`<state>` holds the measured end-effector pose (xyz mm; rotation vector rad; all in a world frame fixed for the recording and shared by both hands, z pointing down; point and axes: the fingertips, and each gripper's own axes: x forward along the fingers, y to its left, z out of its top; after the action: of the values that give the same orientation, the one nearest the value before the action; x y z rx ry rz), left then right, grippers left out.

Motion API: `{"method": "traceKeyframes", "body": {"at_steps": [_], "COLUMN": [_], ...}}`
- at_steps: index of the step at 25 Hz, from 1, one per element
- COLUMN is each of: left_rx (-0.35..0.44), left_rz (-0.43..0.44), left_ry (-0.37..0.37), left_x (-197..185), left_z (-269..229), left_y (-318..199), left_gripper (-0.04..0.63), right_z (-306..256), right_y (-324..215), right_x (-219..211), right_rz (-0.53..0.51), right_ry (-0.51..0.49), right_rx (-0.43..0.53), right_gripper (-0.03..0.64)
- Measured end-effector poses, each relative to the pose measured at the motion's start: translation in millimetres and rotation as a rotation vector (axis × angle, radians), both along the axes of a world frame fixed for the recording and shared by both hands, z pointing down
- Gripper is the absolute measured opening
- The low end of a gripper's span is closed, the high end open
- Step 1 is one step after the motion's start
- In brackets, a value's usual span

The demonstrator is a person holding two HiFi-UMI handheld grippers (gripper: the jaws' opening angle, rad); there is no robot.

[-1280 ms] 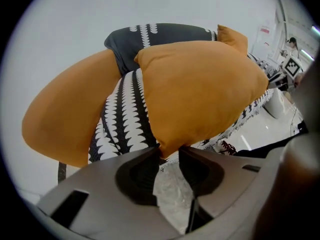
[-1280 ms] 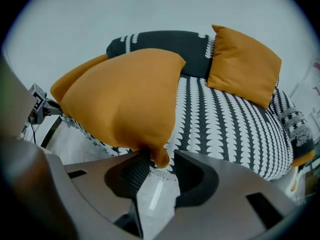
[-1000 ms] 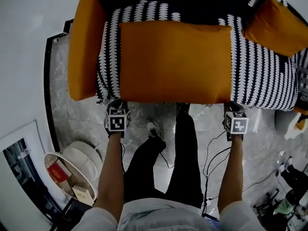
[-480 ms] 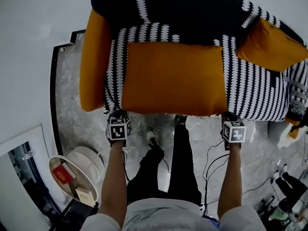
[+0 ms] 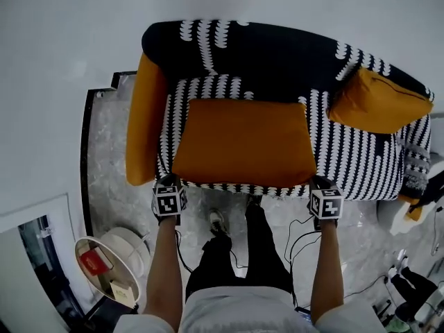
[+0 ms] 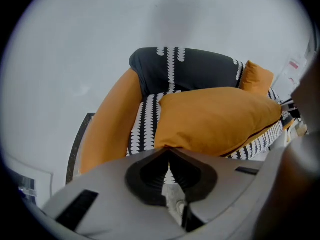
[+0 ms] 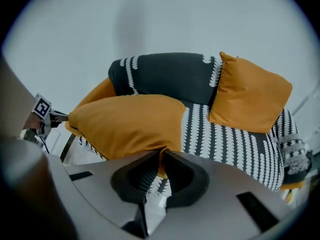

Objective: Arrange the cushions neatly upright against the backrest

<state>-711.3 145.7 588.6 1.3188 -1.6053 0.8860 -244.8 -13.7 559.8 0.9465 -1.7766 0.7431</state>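
A large orange cushion [image 5: 243, 141] lies flat on the seat of a black-and-white patterned sofa [image 5: 361, 158]. My left gripper [image 5: 168, 184] is at its front left corner and my right gripper [image 5: 320, 184] at its front right corner. In the left gripper view the jaws are closing and pinch the cushion's corner [image 6: 167, 149]. In the right gripper view the jaws are closing too, with the other corner [image 7: 161, 159] pressed between them. A smaller orange cushion [image 5: 374, 103] leans upright against the backrest [image 5: 270, 54] at the right end.
An orange armrest [image 5: 142, 130] bounds the sofa's left end, with a white wall behind. A round white side table [image 5: 104, 269] with a red box stands on the marble floor at lower left. Cables [image 5: 298, 234] trail by the person's legs. Clutter [image 5: 416, 200] sits at right.
The head view has drawn back, so the whole sofa and backrest now show. Both grippers stay at the large cushion's front corners, which have come slightly inward.
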Motion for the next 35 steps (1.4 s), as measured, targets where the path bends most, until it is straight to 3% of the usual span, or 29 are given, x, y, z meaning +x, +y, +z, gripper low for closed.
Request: {"method": "traceKeyframes", "body": {"at_steps": [6, 13, 24, 35], "left_rx": [0.02, 0.109, 0.114, 0.202], "left_rz": [-0.03, -0.124, -0.013, 0.086], "left_ry": [-0.053, -0.05, -0.085, -0.1], "left_x": [-6, -19, -48, -77], "left_z": [-42, -71, -89, -111], "left_y": [-34, -91, -181, -286], "left_gripper": [0.023, 0.023, 0.021, 0.023], "right_z": [-26, -39, -54, -70], "right_y": [-38, -97, -177, -277], "right_x": [-6, -25, -55, -82], "right_rz": [-0.072, -0.192, -0.226, -0.185], "right_ry": [-0.028, -0.025, -0.004, 0.093], "right_rx": [-0.015, 0.002, 0.004, 0.085], "right_gripper": [0.043, 0.043, 0.043, 0.043]}}
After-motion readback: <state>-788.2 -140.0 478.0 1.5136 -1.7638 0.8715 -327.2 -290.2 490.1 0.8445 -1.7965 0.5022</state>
